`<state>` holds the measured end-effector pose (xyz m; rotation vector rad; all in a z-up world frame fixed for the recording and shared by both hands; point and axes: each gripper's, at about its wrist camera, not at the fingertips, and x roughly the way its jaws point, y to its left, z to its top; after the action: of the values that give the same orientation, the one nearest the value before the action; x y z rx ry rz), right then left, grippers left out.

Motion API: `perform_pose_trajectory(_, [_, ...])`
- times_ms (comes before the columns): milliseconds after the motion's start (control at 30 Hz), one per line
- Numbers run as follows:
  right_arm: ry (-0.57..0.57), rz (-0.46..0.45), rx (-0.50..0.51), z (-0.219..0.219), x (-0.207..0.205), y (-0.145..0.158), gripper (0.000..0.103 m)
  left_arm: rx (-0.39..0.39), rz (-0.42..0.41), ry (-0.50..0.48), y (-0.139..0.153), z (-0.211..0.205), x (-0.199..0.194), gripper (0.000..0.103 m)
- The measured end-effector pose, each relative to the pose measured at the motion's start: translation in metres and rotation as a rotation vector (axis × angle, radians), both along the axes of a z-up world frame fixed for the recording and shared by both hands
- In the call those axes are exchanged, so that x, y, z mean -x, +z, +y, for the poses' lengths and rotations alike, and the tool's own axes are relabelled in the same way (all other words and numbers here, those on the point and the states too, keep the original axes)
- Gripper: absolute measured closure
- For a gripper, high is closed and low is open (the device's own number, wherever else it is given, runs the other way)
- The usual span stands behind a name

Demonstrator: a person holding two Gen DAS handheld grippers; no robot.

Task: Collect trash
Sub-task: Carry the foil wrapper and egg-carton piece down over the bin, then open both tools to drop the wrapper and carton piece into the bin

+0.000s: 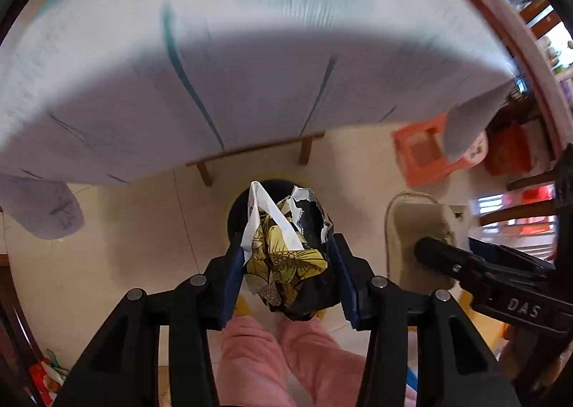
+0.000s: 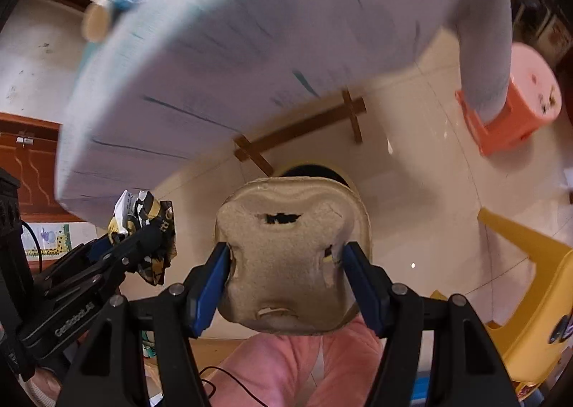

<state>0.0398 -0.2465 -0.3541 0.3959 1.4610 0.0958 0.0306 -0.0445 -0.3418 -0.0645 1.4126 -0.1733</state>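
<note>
We hold a crumpled wrapper [image 1: 286, 256] in our left gripper [image 1: 286, 263] and a pulp tray [image 2: 290, 256] in our right gripper [image 2: 286, 278]; releasing off-centre, either could miss the dark bin [image 1: 272, 188] below

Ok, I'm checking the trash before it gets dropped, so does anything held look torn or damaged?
Yes. The pulp cup carrier in the right gripper has a ragged hole near its top and a torn right edge. The crumpled floral wrapper in the left gripper is ripped along its upper edge.
</note>
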Motion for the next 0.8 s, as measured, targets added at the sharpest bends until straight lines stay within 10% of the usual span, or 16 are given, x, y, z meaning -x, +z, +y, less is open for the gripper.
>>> perform_pose_trajectory(367, [-0.038, 0.079, -0.009, -0.008, -0.006, -0.124, 0.038, -0.062, 0.017, -0.034, -0.119, -0.014, -0.014, 0.048])
perform_pose_trajectory(800, [0.023, 0.072, -0.009, 0.026, -0.026, -0.149, 0.038, -0.091, 0.013, 0.027, -0.135, 0.027, -0.008, 0.039])
